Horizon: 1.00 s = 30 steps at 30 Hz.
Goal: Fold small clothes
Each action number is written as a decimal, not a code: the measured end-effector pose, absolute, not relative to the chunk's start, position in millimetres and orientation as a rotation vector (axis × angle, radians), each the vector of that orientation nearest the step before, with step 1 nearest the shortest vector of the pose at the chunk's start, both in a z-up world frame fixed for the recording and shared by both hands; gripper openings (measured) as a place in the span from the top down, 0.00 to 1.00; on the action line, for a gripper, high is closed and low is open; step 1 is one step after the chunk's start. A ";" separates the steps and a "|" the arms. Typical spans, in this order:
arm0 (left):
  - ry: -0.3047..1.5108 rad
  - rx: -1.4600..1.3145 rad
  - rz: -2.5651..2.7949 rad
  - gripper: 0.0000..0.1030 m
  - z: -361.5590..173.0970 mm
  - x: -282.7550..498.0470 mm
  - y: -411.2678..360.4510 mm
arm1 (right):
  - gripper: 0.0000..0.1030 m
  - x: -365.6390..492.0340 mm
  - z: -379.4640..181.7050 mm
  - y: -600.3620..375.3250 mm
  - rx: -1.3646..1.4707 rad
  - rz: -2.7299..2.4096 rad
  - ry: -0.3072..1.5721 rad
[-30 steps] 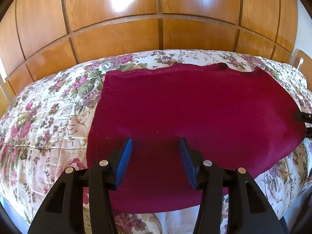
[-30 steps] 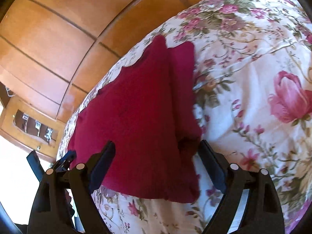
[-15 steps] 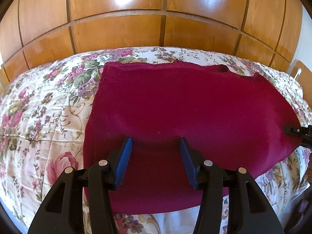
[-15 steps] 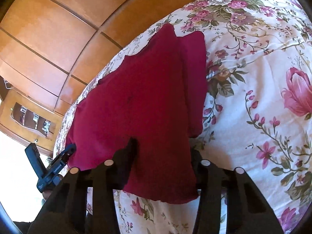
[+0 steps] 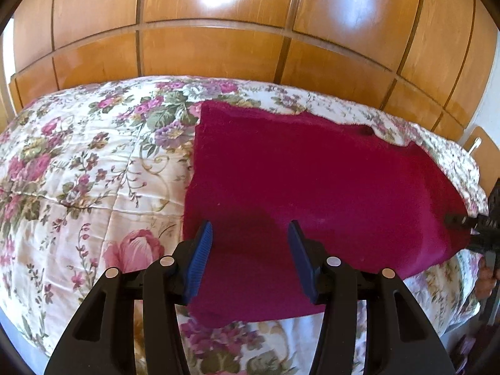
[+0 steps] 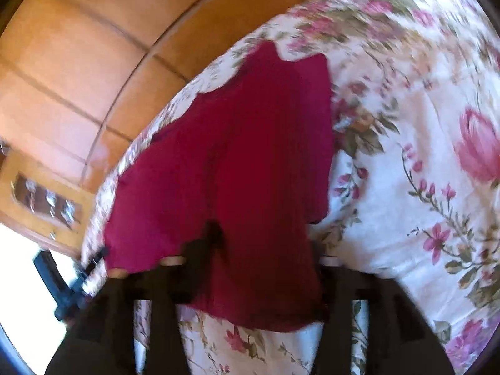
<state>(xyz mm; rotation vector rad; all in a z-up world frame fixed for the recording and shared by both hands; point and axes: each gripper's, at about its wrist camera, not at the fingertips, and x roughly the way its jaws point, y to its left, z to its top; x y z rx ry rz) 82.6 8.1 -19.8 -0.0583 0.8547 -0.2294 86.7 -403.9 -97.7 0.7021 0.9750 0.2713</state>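
While the floral quilt [image 5: 93, 168] spread over the bed below glossy wooden panels [image 5: 218, 53], the crimson garment [image 5: 312, 193] lay flat on it, reaching the near edge. It looked like a soft, napped knit, roughly rectangular, with a wavy far hem, and it seemed likely to sag and drag on the slick quilted cover. To fold it well, both near corners would probably need to be pinched through every layer and lifted together, so the crease ran straight. The left gripper [image 5: 250, 259] hung over the near left corner with its ribbed blue pads [image 5: 200, 259] apart and gripping nothing. In the blurred right wrist view, the right gripper [image 6: 265, 250] was opening, with a bunched fold of cloth between its dark fingers.
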 end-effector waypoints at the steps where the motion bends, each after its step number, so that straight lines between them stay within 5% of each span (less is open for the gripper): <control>1: 0.856 -0.053 -0.231 0.51 -20.7 82.5 8.6 | 0.47 88.6 -99.2 -407.0 0.729 0.262 0.960; 3: 0.852 -0.035 -0.232 0.51 -21.7 80.3 7.4 | 0.50 91.7 -99.1 -406.8 0.741 0.247 0.945; 5: 0.848 -0.032 -0.232 0.51 -20.6 79.5 7.2 | 0.75 95.1 -98.2 -402.7 0.739 0.245 0.942; 7: 0.851 -0.058 -0.241 0.51 -19.1 79.6 10.8 | 0.78 95.1 -88.7 -395.3 0.691 0.238 0.929; 11: 0.902 -0.175 -0.305 0.64 -21.8 85.4 26.3 | 0.79 94.6 -56.6 -382.6 0.612 0.246 0.869; 22: 0.941 -0.356 -0.413 0.65 -30.0 96.2 50.3 | 0.80 112.3 29.3 -273.8 0.411 0.458 0.739; 30: 0.953 -0.429 -0.438 0.65 -30.9 100.1 65.3 | 0.80 129.3 7.5 -145.7 0.194 0.591 0.824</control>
